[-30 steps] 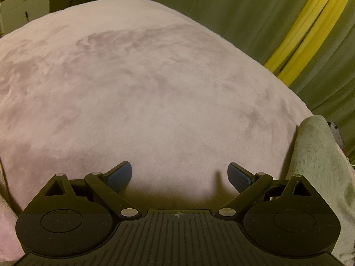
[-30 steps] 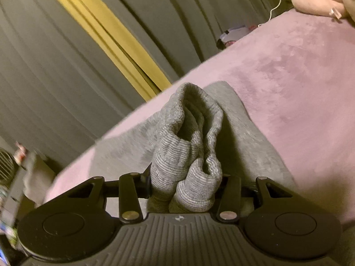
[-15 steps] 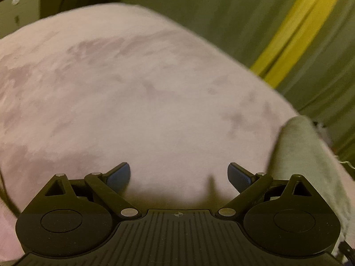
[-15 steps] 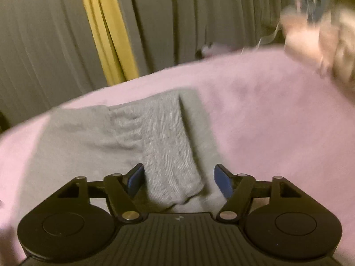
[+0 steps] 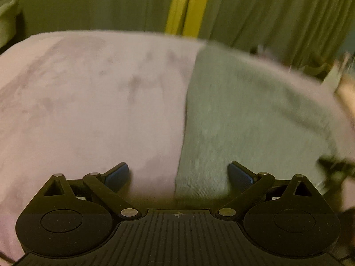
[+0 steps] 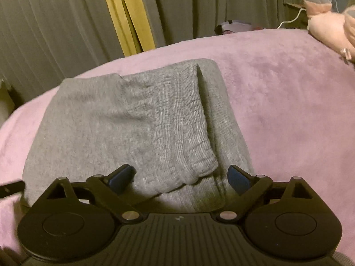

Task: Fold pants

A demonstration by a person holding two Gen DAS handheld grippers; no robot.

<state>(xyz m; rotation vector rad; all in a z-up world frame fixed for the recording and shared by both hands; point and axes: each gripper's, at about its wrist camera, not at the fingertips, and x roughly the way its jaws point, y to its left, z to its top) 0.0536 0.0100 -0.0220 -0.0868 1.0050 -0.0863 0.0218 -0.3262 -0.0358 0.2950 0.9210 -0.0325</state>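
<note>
1. Right gripper (image 6: 179,177) fingers (image 6: 238,178) spread wide, jaws just been opening; nothing clamped.
2. Folded grey knit pants (image 6: 124,124) lie flat on pink plush bed blanket (image 6: 288,102), ribbed cuff (image 6: 184,137) on top, between the fingers, untouched.
3. Grey pleated curtain (image 6: 55,33) with yellow stripe behind.

Pants (image 6: 124,119): grey knit cloth, matt; ribbed, crinkled waistband (image 6: 184,128), smoother jersey elsewhere.
Blanket (image 6: 277,102): pink plush cloth, velvety nap with brushed darker streaks.
Curtains (image 6: 55,33): grey-green pleated fabric, matt; yellow fabric strip (image 6: 126,15).
Right gripper (image 6: 180,177): matt black plastic, ribbed body, blue pads, shiny metal pivot pins.
</note>
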